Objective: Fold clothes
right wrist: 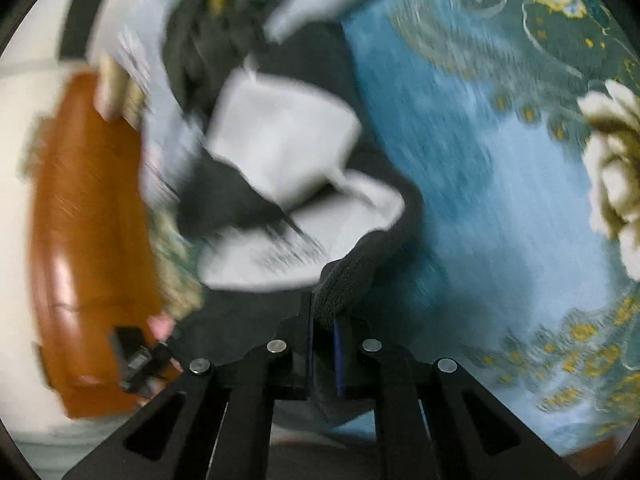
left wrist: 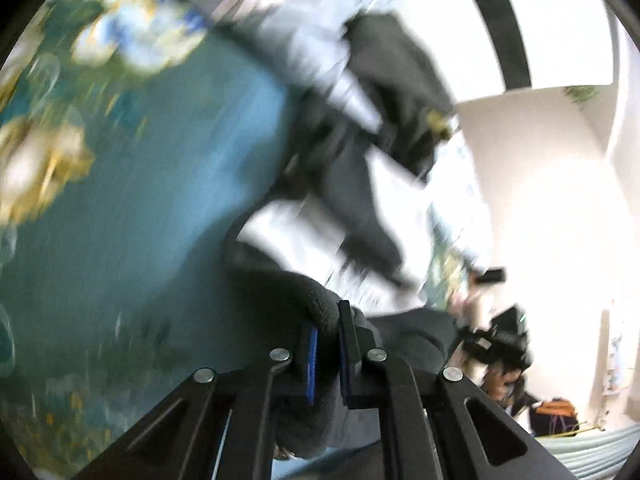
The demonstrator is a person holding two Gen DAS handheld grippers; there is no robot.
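Observation:
A dark grey fleece garment (left wrist: 356,184) with white panels hangs lifted over a teal floral bedspread (left wrist: 152,184). My left gripper (left wrist: 329,322) is shut on a thick fold of its grey fleece edge, the blue pads pressing the cloth from both sides. In the right wrist view the same garment (right wrist: 280,140) shows grey and white, blurred by motion. My right gripper (right wrist: 323,312) is shut on another grey fleece edge (right wrist: 352,276) that rises out of the jaws. The other gripper (left wrist: 492,340) shows at the right of the left wrist view, and at the lower left of the right wrist view (right wrist: 136,356).
The bedspread (right wrist: 500,200) carries white and gold flowers. An orange-brown wooden piece of furniture (right wrist: 92,240) stands at the left in the right wrist view. White walls (left wrist: 540,200) and a dark frame (left wrist: 504,20) fill the right of the left wrist view.

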